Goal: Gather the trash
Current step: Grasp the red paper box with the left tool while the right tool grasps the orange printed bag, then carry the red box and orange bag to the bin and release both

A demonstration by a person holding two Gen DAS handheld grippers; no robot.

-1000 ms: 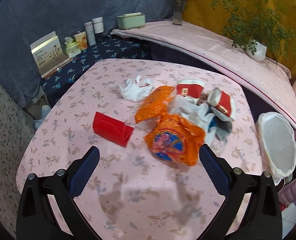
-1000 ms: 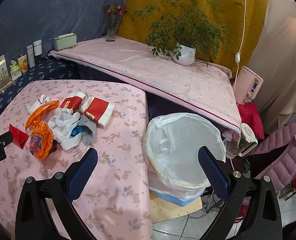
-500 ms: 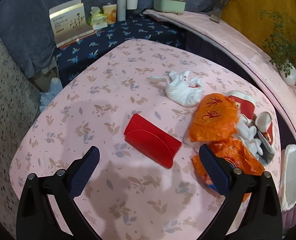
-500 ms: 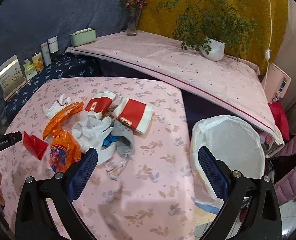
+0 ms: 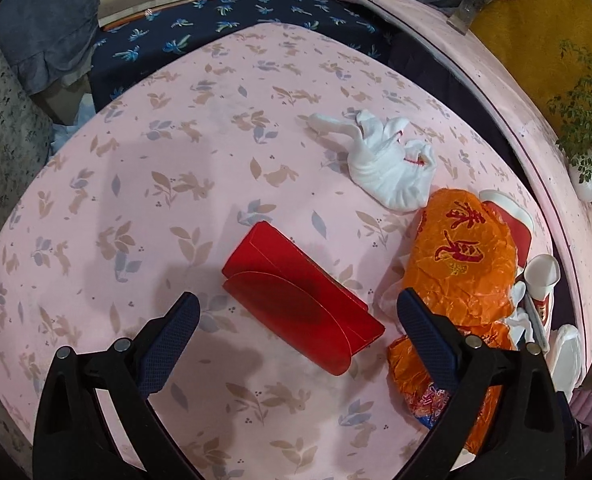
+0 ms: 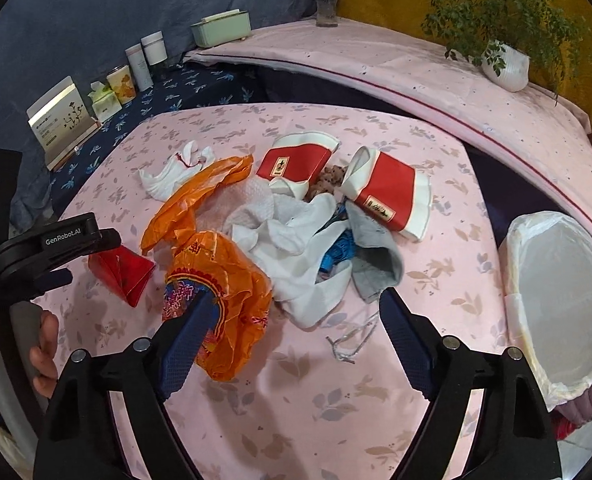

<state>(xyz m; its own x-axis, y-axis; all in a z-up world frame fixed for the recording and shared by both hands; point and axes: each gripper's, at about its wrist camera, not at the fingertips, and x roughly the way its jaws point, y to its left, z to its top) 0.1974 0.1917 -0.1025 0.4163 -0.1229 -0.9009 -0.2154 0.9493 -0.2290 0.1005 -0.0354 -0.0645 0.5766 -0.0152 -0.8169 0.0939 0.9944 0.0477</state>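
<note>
1. Two hand-held grippers hover empty: left hand-held gripper (image 5: 296, 308) spread wide over the red box (image 5: 300, 300); right hand-held gripper (image 6: 291, 316) closing, nothing pinched.
2. Box lies on the tabletop (image 5: 175, 184) — light, stiff card; pinch across its flat sides.
3. Orange bag (image 6: 219, 280) beside it — crinkly, slippery; bunch a fold.
4. Bin (image 6: 556, 300) waits beyond.

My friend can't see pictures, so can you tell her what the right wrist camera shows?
The right gripper, jaws closing with nothing pinched yet, hovers over a trash pile on a pink tablecloth: an orange plastic bag, white cloths and two red paper cups. A lined bin waits at right; the left gripper reaches toward a red box.
</note>
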